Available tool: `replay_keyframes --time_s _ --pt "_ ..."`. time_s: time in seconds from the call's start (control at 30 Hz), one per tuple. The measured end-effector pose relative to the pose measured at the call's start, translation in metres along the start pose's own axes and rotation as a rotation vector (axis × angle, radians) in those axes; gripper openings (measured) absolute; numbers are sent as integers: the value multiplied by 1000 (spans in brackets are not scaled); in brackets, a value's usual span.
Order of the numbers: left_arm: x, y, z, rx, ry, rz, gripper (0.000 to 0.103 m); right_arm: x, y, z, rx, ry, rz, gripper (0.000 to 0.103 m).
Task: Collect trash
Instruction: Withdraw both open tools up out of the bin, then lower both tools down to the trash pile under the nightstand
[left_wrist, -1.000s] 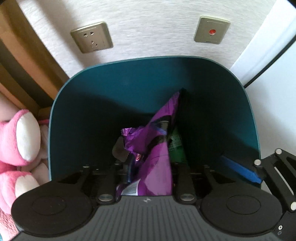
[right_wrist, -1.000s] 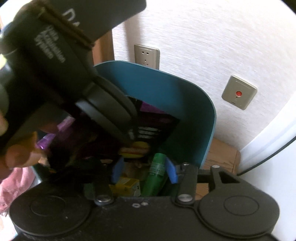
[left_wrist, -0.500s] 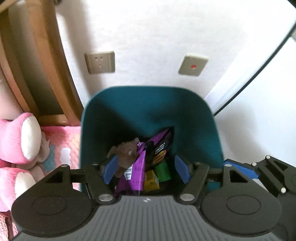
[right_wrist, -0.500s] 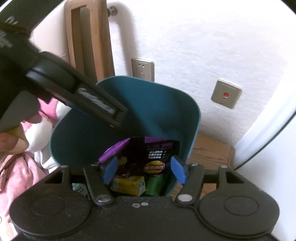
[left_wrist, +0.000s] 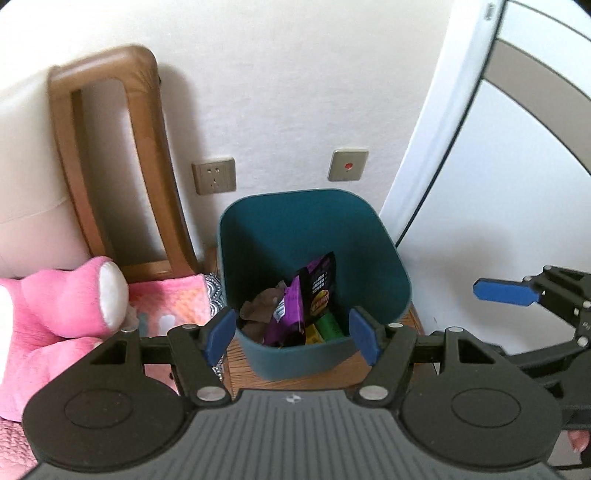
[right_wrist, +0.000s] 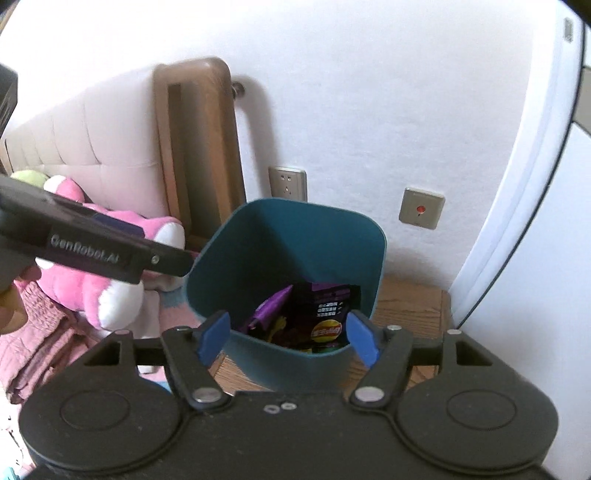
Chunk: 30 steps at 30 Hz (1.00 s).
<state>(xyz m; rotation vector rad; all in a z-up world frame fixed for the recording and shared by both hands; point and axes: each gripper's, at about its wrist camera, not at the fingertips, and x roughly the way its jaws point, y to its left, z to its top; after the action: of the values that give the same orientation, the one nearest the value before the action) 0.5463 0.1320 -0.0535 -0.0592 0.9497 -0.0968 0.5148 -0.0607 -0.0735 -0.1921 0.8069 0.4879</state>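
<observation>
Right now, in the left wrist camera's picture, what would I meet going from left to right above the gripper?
Pink plush toy → wooden bed frame post → wall socket → teal trash bin holding snack wrappers → white door → the right gripper's blue finger pad.

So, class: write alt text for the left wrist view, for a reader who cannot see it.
An open left gripper hangs empty above a teal bin holding a purple snack bag and other wrappers. A pink plush toy lies left.
</observation>
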Motion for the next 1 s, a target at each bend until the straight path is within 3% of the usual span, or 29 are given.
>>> replay_keyframes --time_s 0.47,0.57,0.8,1.0 --pt "-84 -4 -80 68 -104 -40 67 -99 63 -53 47 -91 -44 80" --pt "-92 -7 -97 63 -118 -25 75 -108 69 -67 53 -93 -43 86" --pt "-85 -20 -135 22 -110 6 80 -112 70 -102 16 -88 6 94" --pt "-47 -23 -166 -127 -29 -5 83 -97 53 -138 -44 -53 41 100"
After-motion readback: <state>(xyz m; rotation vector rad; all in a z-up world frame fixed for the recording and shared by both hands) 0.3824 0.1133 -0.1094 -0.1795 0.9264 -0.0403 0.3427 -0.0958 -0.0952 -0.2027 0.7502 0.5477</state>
